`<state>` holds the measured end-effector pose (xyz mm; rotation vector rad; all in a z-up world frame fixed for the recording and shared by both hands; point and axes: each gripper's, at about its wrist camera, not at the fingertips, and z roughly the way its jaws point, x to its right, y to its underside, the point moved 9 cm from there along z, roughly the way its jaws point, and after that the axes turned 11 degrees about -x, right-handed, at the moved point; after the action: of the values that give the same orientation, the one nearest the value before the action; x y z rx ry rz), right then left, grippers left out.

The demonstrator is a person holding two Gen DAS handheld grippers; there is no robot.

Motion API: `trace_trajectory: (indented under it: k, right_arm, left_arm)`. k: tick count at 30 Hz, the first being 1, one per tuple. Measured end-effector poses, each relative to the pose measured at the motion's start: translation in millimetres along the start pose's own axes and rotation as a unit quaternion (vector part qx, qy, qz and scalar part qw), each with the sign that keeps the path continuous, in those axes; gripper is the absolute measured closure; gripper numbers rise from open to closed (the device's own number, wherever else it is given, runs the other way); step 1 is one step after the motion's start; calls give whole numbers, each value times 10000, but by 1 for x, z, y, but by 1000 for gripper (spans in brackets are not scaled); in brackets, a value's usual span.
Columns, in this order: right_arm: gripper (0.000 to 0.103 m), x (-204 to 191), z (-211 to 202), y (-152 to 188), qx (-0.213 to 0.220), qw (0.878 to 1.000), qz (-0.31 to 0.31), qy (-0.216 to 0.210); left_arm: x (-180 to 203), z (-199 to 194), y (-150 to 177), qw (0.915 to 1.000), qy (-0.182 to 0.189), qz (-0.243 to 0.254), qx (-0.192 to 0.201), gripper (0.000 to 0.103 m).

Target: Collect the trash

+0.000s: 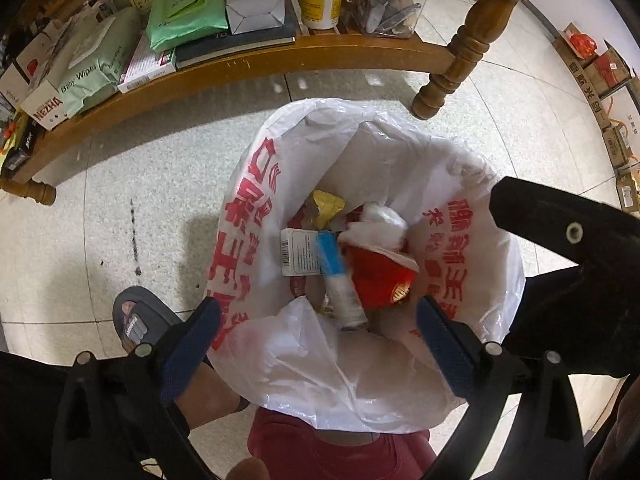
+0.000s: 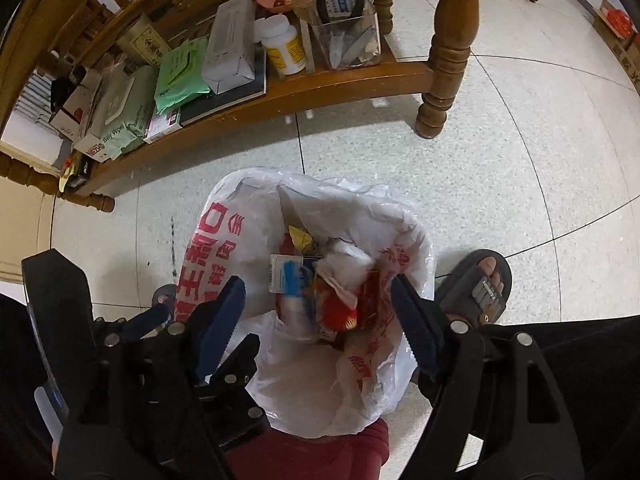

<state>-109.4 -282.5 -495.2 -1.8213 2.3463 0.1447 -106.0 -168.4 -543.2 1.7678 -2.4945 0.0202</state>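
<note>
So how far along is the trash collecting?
Done: the white plastic bag with red print already holds a small white carton and red wrapper. In hand: nothing; both the left hand-held gripper and right hand-held gripper are open. Remaining trash isn't visible.

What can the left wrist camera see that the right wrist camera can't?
Only the left wrist view shows the cardboard boxes stacked along the wall. Only the right wrist view shows two grey sandals, the second sandal right of the bag, and the left gripper beside its own open right gripper. Both share the white plastic bag with red print full of trash, the white bottle with a yellow label and the wooden shelf.
</note>
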Motion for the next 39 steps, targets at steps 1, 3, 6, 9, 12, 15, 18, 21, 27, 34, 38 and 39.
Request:
trace_trajectory:
  k: [1, 3, 6, 9, 12, 15, 18, 21, 27, 34, 38, 39]
  right_arm:
    - [29, 0, 1, 0, 0, 10000, 11, 22]
    - [26, 2, 1, 0, -5, 10000, 49, 50]
    - [22, 3, -1, -1, 60, 9999, 79, 85]
    - [21, 4, -2, -1, 87, 9999, 103, 89]
    - [15, 6, -4, -1, 132, 9997, 144, 121]
    - [14, 9, -6, -1, 184, 9995, 206, 120]
    - [13, 10, -9, -1, 219, 9994, 240, 94]
    - [12, 9, -18, -2, 314, 9992, 248, 33]
    - [9, 6, -38, -2, 521, 9981, 298, -114]
    - [9, 9, -48, 0, 422, 9982, 393, -189]
    - [9, 2, -77, -2, 570, 9978, 268, -206]
    - [9, 0, -86, -4, 642, 9975, 228, -203]
  left_arm:
    - [1, 0, 0, 10000, -1, 17, -2, 8]
    - [1, 0, 0, 10000, 4, 16, 9, 8]
    - [0, 0, 0, 10000, -12, 9, 37, 8]
    - [-1, -2, 1, 9999, -75, -1, 71, 8]
    - [-4, -5, 0, 9999, -96, -30, 127, 8]
    - [-6, -9, -1, 9997, -125, -46, 198, 8]
    - [-6, -15, -3, 9996, -70, -67, 254, 8]
    - [-6, -27, -6, 9991, -58, -81, 402, 8]
    - [-11, -47, -10, 9976, -182, -159, 644, 8]
    - [-15, -61, -11, 9968, -118, -235, 761, 8]
    - [-18, -85, -14, 9943, -201, -276, 1013, 8]
    - [-19, -93, -16, 9932, -225, -289, 1105, 8]
